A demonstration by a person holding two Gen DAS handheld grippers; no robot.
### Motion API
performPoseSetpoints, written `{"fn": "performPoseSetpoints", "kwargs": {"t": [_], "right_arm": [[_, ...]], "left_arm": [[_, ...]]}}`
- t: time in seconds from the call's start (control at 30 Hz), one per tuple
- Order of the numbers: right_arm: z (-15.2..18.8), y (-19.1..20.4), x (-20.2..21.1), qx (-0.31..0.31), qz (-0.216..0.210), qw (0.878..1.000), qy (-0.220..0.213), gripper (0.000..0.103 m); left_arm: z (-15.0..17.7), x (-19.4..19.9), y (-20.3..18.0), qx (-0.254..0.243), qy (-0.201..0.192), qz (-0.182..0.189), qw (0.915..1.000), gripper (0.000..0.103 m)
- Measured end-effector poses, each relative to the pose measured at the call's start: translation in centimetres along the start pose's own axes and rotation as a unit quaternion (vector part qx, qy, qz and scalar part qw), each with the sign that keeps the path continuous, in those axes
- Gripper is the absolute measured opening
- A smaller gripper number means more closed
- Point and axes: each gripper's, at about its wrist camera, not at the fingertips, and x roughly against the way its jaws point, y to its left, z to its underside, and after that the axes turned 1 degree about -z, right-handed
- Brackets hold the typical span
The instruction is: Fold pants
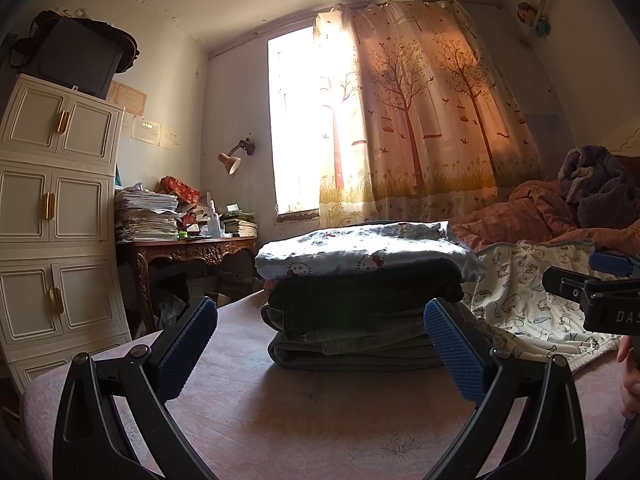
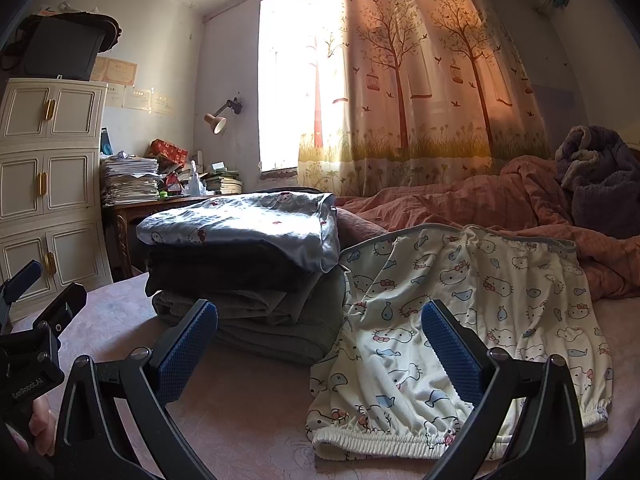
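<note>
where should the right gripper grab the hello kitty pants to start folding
Take the cartoon-print pants at the elastic cuff hem nearest the right gripper, coming in low from the front. That edge lies flat and free on the bed; the far waistband sits against the quilt.

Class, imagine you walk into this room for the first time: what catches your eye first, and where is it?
The sunlit tree-print curtain glows at the back window. On the bed's pink sheet, a stack of folded clothes sits left of cat-print pants lying spread out. Both grippers, left and right, hang open in front, holding nothing.
</note>
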Motion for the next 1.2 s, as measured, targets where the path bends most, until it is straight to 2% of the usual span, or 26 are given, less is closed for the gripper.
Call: {"fn": "performPoseSetpoints", "kwargs": {"t": [1.2], "right_arm": [[0.41, -0.03, 0.13, 0.008, 0.001, 1.000, 0.003, 0.102]], "left_arm": [[0.12, 0.13, 0.04, -0.001, 0.000, -0.003, 1.0000, 0.103]]}}
